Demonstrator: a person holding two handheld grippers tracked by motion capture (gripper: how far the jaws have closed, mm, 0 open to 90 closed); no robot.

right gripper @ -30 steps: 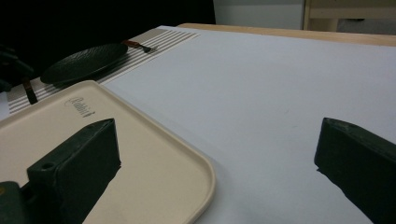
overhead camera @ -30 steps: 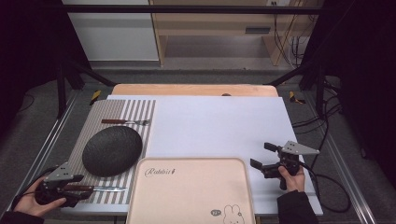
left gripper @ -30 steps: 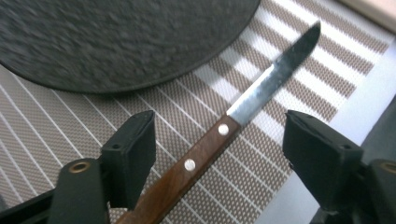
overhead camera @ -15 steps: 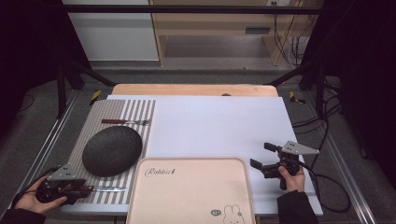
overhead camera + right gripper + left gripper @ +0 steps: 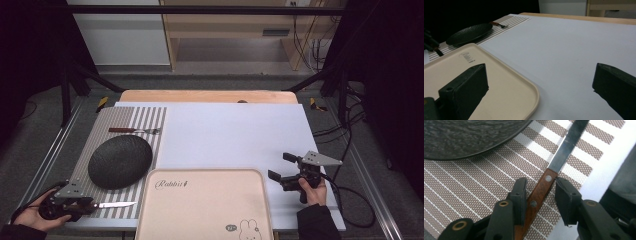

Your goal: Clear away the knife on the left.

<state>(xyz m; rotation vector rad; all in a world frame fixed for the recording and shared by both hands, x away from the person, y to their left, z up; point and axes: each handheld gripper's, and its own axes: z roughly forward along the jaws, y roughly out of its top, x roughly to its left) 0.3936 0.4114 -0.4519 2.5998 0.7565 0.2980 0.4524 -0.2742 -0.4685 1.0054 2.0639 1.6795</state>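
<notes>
Left gripper [image 5: 539,192], jaws just closing, straddled the knife [image 5: 541,192] handle without clamping both sides; blade ran straight ahead along the gripper's axis.

Black left gripper [image 5: 540,195] with brass eyelets; right gripper [image 5: 285,167] bears a grey 3-cornered plate

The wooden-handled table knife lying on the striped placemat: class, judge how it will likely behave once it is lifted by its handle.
The wooden-handled table knife probably stays stiff: its steel blade looks straight and flat. It may tip blade-down, since the left gripper, whose jaws have just been closing around it, takes only the riveted handle. The smooth wood could slip or pivot between the jaws, so a firm squeeze seems wise.
</notes>
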